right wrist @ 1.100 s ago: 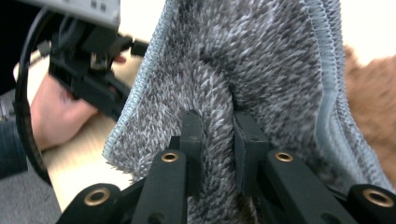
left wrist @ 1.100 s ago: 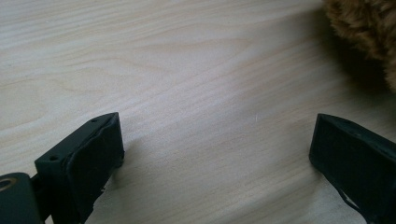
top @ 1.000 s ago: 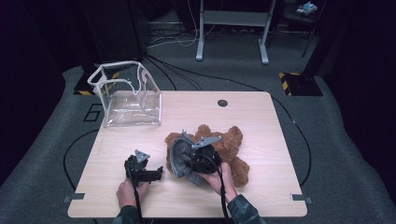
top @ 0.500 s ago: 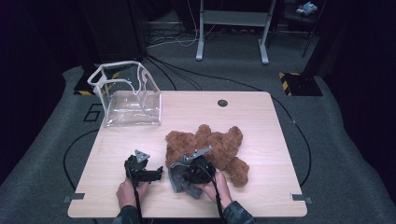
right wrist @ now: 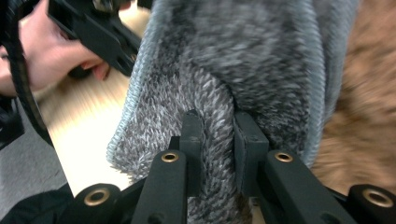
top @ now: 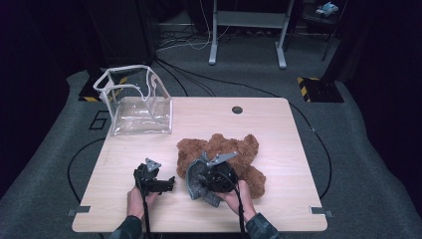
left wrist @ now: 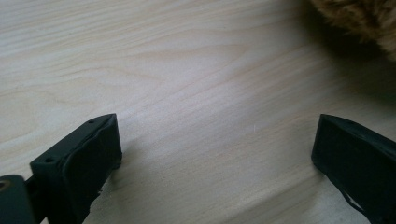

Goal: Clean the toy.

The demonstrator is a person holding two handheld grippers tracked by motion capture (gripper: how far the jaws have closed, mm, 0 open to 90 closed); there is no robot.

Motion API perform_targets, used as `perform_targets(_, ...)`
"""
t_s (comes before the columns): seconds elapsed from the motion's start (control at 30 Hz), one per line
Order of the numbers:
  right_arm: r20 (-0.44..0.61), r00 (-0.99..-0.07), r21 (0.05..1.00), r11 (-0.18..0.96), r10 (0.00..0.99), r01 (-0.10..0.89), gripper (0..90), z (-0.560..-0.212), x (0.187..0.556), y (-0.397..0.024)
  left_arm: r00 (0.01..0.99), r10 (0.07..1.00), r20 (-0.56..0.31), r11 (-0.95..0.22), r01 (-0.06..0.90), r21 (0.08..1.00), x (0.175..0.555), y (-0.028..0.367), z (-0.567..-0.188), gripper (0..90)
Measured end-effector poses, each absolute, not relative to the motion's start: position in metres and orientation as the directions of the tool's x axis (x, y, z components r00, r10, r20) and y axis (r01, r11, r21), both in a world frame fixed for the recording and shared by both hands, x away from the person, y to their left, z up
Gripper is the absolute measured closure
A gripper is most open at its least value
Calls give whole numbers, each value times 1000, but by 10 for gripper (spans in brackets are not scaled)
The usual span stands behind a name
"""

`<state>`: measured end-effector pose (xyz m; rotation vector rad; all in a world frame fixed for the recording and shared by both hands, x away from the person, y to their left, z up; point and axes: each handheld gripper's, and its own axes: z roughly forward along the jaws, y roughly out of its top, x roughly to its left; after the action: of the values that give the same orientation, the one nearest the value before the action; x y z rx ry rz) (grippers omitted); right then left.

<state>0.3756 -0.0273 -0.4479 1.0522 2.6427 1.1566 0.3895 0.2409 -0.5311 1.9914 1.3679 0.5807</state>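
My left gripper [left wrist: 215, 154] hangs just above the table [left wrist: 187, 70] with its two black jaws spread wide at the frame's lower corners, bare wood between them, and brown fur [left wrist: 359, 18] fills the upper right.

Grey carpet floor [top: 59, 164], dark room, metal frame [top: 247, 20] behind.
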Motion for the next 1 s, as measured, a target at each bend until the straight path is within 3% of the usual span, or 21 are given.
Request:
perform_targets(0.2, 159, -756, 721, 449, 634, 528, 763, -419, 379, -38, 412, 911, 2, -324, 713, 621, 396, 234, -515, 1)
perform_targets(0.53, 136, -688, 770, 361, 713, 527, 762, -385, 402, -66, 409, 912, -34, -229, 577, 784, 407, 227, -445, 0)
perform_targets(0.77, 91, -613, 792, 316, 785, 522, 763, -367, 424, -81, 457, 888, -47, -191, 462, 866, 419, 190, -401, 0)
perform_targets(1.0, 54, -578, 776, 330, 814, 538, 762, -368, 441, -78, 497, 868, -4, -325, 574, 751, 440, 146, -421, 19)
